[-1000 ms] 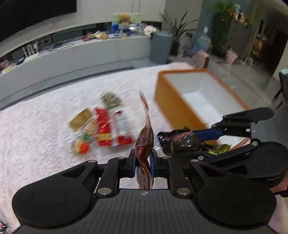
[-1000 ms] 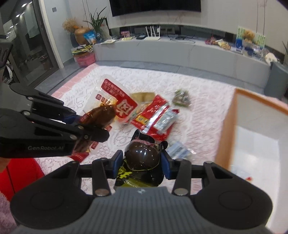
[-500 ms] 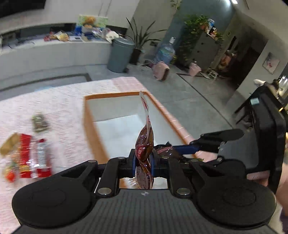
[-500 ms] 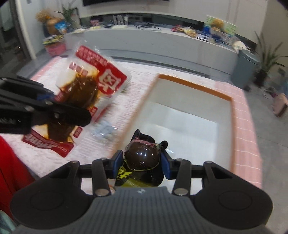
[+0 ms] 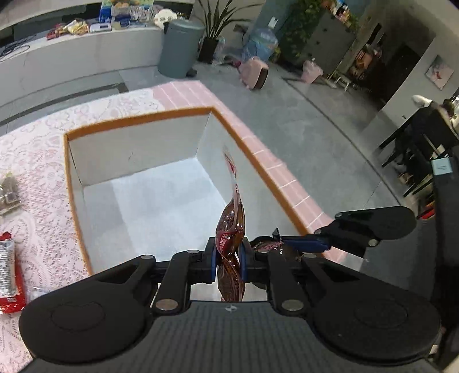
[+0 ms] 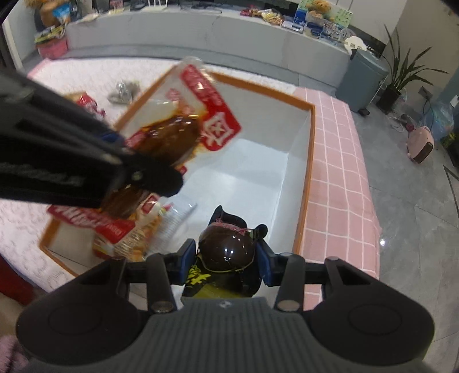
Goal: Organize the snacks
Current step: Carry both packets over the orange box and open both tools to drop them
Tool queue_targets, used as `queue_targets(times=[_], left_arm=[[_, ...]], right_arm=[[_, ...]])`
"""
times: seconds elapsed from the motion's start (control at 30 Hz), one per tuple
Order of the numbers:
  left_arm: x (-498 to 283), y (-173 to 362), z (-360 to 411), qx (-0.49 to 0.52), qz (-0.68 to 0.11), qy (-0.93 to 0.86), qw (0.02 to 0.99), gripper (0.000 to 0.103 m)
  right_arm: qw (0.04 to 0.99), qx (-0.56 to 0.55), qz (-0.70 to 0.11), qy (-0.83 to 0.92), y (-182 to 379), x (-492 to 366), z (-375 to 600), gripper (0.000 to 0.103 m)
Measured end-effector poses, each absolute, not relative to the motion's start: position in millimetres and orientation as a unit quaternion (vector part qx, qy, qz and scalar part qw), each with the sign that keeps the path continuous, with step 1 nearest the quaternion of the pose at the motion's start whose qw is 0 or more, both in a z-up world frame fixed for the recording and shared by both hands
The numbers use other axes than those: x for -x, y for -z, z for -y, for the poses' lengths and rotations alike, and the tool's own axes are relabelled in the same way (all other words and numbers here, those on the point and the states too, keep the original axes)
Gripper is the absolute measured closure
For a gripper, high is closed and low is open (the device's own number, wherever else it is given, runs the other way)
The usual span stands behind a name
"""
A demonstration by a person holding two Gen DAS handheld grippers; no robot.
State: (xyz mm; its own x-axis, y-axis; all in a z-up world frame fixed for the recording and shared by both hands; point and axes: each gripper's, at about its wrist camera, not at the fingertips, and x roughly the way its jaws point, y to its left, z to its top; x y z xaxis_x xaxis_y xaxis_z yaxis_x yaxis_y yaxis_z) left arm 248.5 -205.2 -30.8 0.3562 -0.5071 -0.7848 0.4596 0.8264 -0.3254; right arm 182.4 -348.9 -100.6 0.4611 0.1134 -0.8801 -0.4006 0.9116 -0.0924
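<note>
The orange-rimmed box sits on the lace-covered desk, its white inside bare apart from a clear packet of orange snacks that shows low in the right wrist view, though whether that packet lies in the box I cannot tell. Both tools hang over the opening. The left tool is clenched edge-on around a red-and-clear pouch of brown sauced food, which stands up above the box interior. Just beside it, the right tool grips a glossy dark round snack in black and yellow wrapping. Off to the left on the lace lie a red packet and a small grey-green one. Beyond the desk's pink checked edge stand a grey bin and a potted plant.
</note>
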Motion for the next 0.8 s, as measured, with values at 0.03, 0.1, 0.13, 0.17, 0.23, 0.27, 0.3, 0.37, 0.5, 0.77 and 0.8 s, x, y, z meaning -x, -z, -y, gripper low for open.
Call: queue_targets(times=[0.03,0.1,0.13,0.17,0.23,0.27,0.3,0.37,0.5,0.77,0.8], left_arm=[[-251,35,207,0.026,-0.49,0.293,0.821,0.087],[-253,42,209,0.029,-0.499,0.296,0.814,0.087],[-255,47,210,0.03,-0.506,0.293,0.811,0.087],[-257,52,212,0.028,-0.511,0.291,0.808,0.087],[-261,60,216,0.018,-0.524,0.29,0.801,0.087],[-261,63,218,0.013,-0.53,0.293,0.796,0.087],[-261,65,220,0.009,-0.535,0.294,0.792,0.087],[-262,71,222,-0.004,-0.543,0.288,0.789,0.087],[-263,80,222,-0.017,-0.563,0.278,0.778,0.087],[-261,85,221,-0.033,-0.576,0.276,0.769,0.086],[-260,86,220,-0.032,-0.577,0.277,0.768,0.086]], right_arm=[[0.84,0.145,-0.5,-0.155,104,-184,351,0.059],[0.835,0.143,-0.507,-0.159,110,-191,353,0.059],[0.832,0.141,-0.511,-0.16,113,-194,353,0.059],[0.83,0.14,-0.515,-0.162,116,-197,355,0.059],[0.826,0.141,-0.519,-0.166,121,-200,355,0.059],[0.826,0.146,-0.516,-0.173,121,-200,353,0.059],[0.824,0.15,-0.516,-0.177,122,-201,351,0.059],[0.821,0.157,-0.518,-0.184,125,-205,349,0.059],[0.812,0.205,-0.511,-0.19,133,-207,339,0.058],[0.803,0.222,-0.514,-0.205,132,-208,333,0.058],[0.8,0.226,-0.516,-0.207,134,-207,332,0.058]])
